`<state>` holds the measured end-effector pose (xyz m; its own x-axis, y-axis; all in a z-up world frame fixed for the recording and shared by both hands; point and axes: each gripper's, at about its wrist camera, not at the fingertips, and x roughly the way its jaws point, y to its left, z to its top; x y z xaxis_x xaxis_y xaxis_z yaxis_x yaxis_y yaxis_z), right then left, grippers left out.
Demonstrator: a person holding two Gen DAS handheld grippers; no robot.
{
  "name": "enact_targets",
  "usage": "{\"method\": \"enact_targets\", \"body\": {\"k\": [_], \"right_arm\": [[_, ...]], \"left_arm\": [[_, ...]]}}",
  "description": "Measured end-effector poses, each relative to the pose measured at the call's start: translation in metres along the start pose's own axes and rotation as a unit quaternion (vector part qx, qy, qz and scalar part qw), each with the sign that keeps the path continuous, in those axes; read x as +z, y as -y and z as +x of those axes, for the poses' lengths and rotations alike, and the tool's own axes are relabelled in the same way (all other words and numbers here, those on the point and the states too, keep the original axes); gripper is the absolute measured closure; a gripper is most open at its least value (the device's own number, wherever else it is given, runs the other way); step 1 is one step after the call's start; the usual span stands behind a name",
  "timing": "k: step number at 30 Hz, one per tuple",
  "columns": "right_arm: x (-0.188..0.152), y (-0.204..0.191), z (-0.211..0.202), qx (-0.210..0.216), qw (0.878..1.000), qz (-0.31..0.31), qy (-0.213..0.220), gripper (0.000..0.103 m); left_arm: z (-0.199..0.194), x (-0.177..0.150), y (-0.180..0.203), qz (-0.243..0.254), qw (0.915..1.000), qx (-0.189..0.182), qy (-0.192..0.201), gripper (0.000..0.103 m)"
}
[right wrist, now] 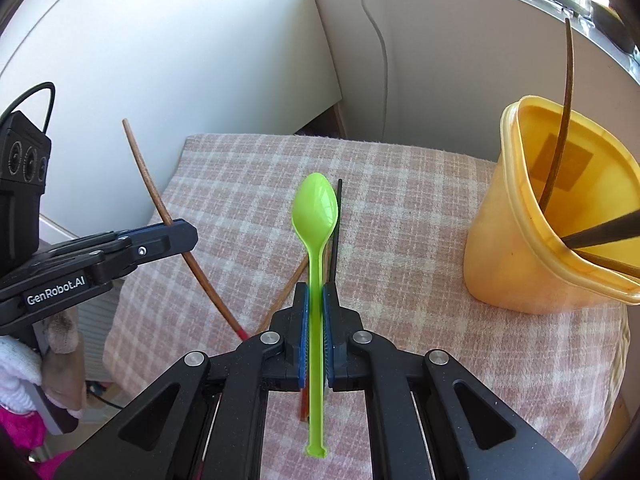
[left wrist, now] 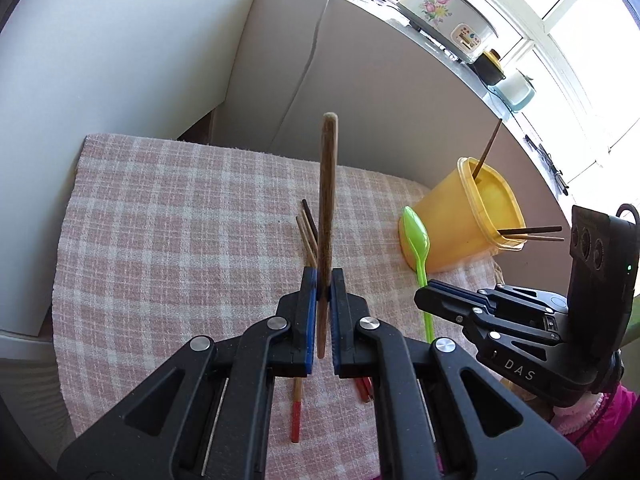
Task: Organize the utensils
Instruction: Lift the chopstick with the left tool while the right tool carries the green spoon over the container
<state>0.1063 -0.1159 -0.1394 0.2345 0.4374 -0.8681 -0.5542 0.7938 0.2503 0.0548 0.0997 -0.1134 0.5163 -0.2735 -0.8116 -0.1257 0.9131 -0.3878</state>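
Task looks partly done. Yellow cup (right wrist: 532,240) stands at the right of the checked cloth (left wrist: 180,216) and already has sticks in it: one dark stick (right wrist: 562,120) upright, a couple more leaning over the rim (left wrist: 532,233).

Left gripper (left wrist: 324,280) is pinching a brown chopstick (left wrist: 329,200), jaws pressed on its shaft, the stick pointing forward and clear of the cloth. In the right view its red end (right wrist: 241,334) hangs below the jaws.

Right gripper (right wrist: 316,300) is pinching the green spoon (right wrist: 316,208) by the handle, bowl forward, lifted off the cloth and near the cup but not over it.

Both items are in hand, neither is in the cup yet.

Left on the cloth: a small bunch of chopsticks (left wrist: 308,236) under the left gripper, one with a red end (left wrist: 296,420), plus another red-tipped pair (left wrist: 364,390). Exact count hard to tell, grippers cover them.

Judgement: around the middle; two drops pending, then the loose sticks.
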Motion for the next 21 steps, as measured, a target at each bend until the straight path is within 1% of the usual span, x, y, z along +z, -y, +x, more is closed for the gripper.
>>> {"method": "enact_targets", "body": {"k": [7,17,21], "right_arm": [[0.006,0.001,-0.031,0.024,0.999,0.013,0.037,0.098],[0.01,0.014,-0.076,0.037,0.995,0.03,0.09,0.098],[0.011,0.019,-0.085,0.033,0.993,0.035,0.106,0.098]], "left_arm": [[-0.018,0.014,0.023,0.023,0.9992,-0.019,0.028,0.099],[-0.031,0.031,0.054,0.05,0.9963,-0.047,0.051,0.099],[-0.036,0.035,0.063,0.059,0.9949,-0.055,0.061,0.099]]}}
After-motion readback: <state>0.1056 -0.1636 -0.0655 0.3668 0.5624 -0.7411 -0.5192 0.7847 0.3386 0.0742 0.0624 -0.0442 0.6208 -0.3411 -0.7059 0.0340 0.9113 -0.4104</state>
